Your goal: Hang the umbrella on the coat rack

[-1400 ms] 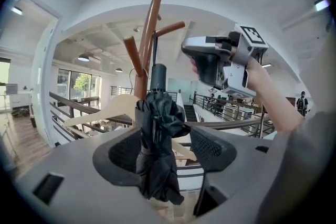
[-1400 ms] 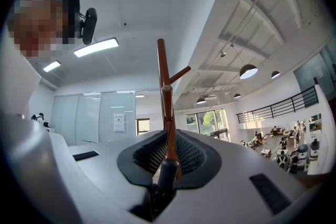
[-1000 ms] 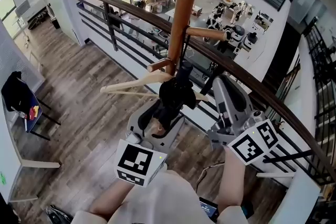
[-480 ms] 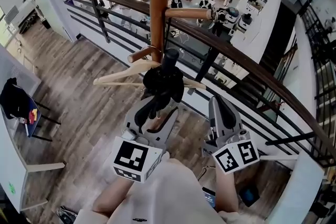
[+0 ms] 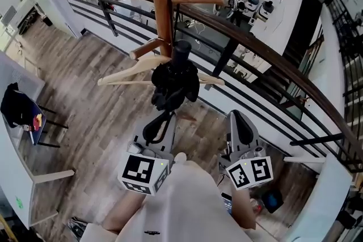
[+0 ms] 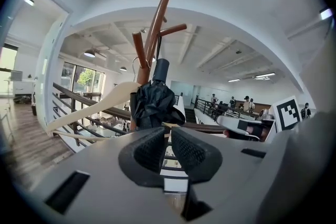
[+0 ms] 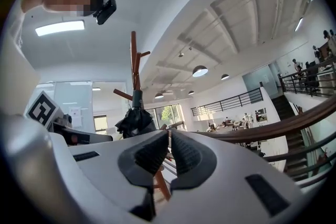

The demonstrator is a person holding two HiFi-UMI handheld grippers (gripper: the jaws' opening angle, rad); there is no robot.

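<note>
The folded black umbrella (image 5: 174,85) hangs upright against the brown coat rack pole (image 5: 161,3), next to a short peg; no gripper touches it. My left gripper (image 5: 165,117) sits just below and in front of it. Its jaws are closing and stand almost together with nothing between them. In the left gripper view the umbrella (image 6: 154,102) and the coat rack (image 6: 156,23) rise beyond the left gripper (image 6: 168,131). My right gripper (image 5: 235,116) is lower right, shut and empty; its own view shows the umbrella (image 7: 135,120) left of the right gripper (image 7: 169,134).
A pale wooden hanger (image 5: 130,72) hangs on the rack behind the umbrella. A dark handrail with bars (image 5: 255,51) runs close behind the rack, with an open drop to a lower floor beyond. A chair with a black jacket (image 5: 20,107) stands far left.
Both grippers have dropped down and back from the umbrella. The left jaws, wide around its lower end before, have come nearly together. The umbrella stays on the rack.
</note>
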